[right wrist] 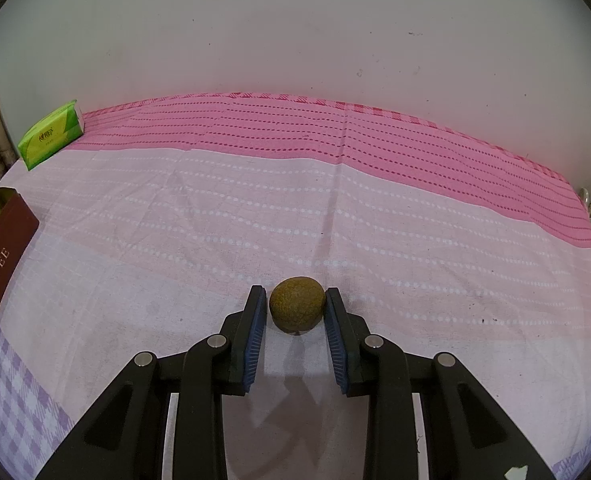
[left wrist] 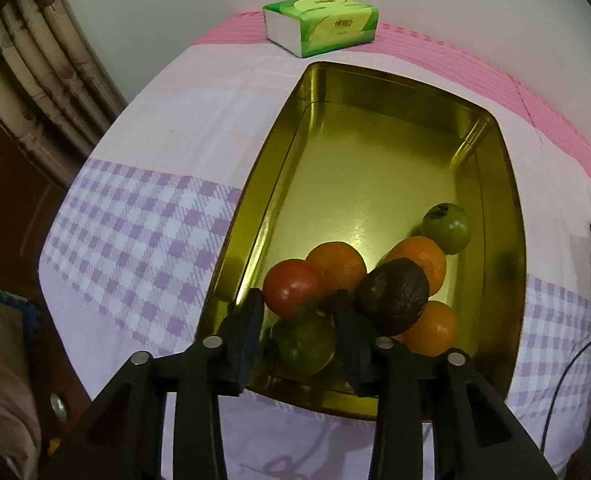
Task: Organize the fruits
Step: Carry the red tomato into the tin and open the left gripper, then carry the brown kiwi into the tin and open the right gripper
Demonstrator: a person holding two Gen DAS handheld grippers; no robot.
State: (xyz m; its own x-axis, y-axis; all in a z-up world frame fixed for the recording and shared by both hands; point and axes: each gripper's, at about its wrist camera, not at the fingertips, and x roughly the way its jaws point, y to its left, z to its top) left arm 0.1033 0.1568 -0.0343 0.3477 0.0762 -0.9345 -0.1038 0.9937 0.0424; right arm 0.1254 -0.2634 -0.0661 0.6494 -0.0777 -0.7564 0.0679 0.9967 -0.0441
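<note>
A round brownish-green kiwi-like fruit (right wrist: 297,304) sits on the pink-and-white cloth-covered surface (right wrist: 415,240), squarely between the blue-padded fingers of the right tool (right wrist: 295,300), which stands open with a sliver of gap on either side. The fruit looks nearly spherical, so it shows no clear long axis or pointing direction. The gold rectangular metal tin (left wrist: 503,184), holding oranges, a red tomato-like fruit (left wrist: 293,288) and green fruits, lies off to the left, its long axis running away from the viewer. The left tool (left wrist: 297,304) hovers open over the tin's near end, gripping nothing. A green tissue pack (left wrist: 321,26) rests by the wall.
</note>
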